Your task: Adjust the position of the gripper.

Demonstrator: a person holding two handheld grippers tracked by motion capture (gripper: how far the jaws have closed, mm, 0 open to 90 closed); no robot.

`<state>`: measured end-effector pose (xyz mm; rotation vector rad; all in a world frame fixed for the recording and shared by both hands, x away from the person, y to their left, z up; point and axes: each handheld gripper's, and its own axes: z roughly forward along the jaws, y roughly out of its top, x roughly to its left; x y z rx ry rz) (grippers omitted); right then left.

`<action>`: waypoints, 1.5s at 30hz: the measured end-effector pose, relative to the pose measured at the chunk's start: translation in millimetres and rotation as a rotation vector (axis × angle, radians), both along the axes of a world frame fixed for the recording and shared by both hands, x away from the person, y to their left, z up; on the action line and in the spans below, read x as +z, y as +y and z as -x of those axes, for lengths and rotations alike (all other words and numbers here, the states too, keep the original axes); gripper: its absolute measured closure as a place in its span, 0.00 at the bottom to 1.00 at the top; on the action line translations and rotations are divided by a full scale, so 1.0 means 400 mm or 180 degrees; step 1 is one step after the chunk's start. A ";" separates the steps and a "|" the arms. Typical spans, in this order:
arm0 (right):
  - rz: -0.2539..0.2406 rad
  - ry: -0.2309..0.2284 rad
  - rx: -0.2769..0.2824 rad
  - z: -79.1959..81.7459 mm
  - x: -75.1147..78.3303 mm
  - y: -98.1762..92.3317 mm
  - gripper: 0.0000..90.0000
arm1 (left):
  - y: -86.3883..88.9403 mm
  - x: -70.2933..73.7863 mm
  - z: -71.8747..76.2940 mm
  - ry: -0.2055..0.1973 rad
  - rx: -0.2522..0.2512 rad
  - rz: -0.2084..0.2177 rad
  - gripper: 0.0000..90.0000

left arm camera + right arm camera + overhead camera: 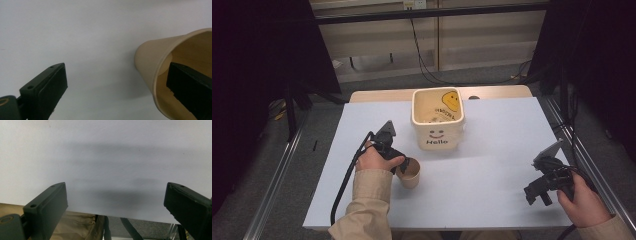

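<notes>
A tan paper cup [408, 173] stands on the white table [492, 150], left of centre and near the front. My left gripper [404, 166] is at the cup and is open. In the left gripper view one jaw reaches inside the cup [152, 62], while the other hangs well clear of it over bare table; the left gripper [116, 72] presses on nothing. My right gripper [538, 193] is held at the front right, open, with nothing between its jaws. In the right gripper view the right gripper [115, 190] hovers over the table's front edge.
A cream square bin [438, 120] with a smiley face and the word "Hello" stands behind the cup at the table's middle back. Metal rails run along both sides of the table. Beige fabric [75, 225] shows below the front edge.
</notes>
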<state>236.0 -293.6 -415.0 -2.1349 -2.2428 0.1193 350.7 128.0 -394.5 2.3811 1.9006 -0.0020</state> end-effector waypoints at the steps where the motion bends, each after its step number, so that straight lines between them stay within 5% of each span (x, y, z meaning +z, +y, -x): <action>1: 0.0001 -0.0003 -0.0001 0.000 0.000 0.000 0.06 | 0.000 0.001 0.000 0.0000 0.0004 -0.0002 0.03; 22: -0.0002 -0.0014 0.0045 -0.006 -0.001 0.006 0.06 | 0.010 0.042 -0.004 0.0074 0.0021 0.0060 0.03; 45: -0.0018 -0.0030 0.0040 -0.003 0.006 0.006 0.06 | -0.002 0.197 -0.023 -0.0074 -0.0077 0.0056 0.03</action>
